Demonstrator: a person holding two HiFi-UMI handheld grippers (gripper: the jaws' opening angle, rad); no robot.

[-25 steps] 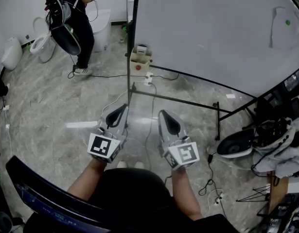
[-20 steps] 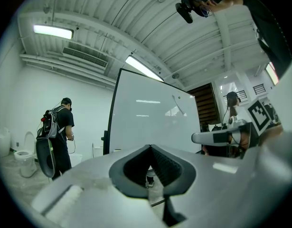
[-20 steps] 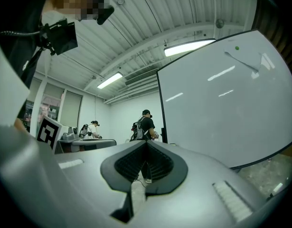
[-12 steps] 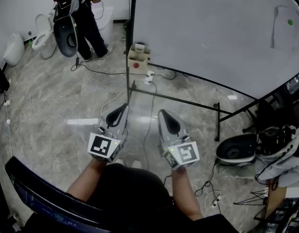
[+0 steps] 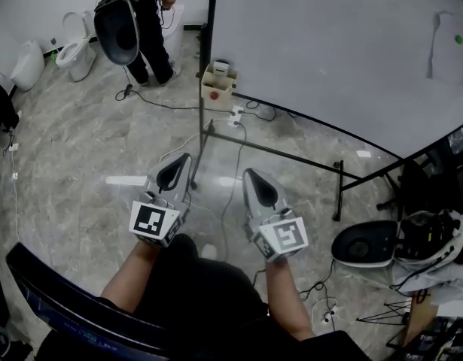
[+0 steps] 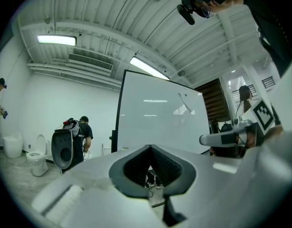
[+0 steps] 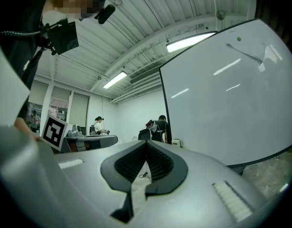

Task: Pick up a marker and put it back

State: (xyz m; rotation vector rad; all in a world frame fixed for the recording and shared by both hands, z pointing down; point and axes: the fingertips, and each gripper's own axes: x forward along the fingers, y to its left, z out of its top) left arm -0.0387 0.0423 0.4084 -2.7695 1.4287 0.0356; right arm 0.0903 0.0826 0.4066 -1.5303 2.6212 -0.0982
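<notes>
Before the smooth whiteboard point(image 5: 329, 43), my grey wedge-shaped left gripper point(image 5: 184, 159) and right gripper point(image 5: 249, 174) are clenched empty; the person point(image 5: 152, 6) beside it has stepped closer.

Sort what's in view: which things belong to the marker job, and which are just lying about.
Job in hand:
- left tongs and right tongs, both shut and empty
- whiteboard, probably
- no marker shows in any view

Lying about:
- cardboard box
- power strip
- toilet
</notes>
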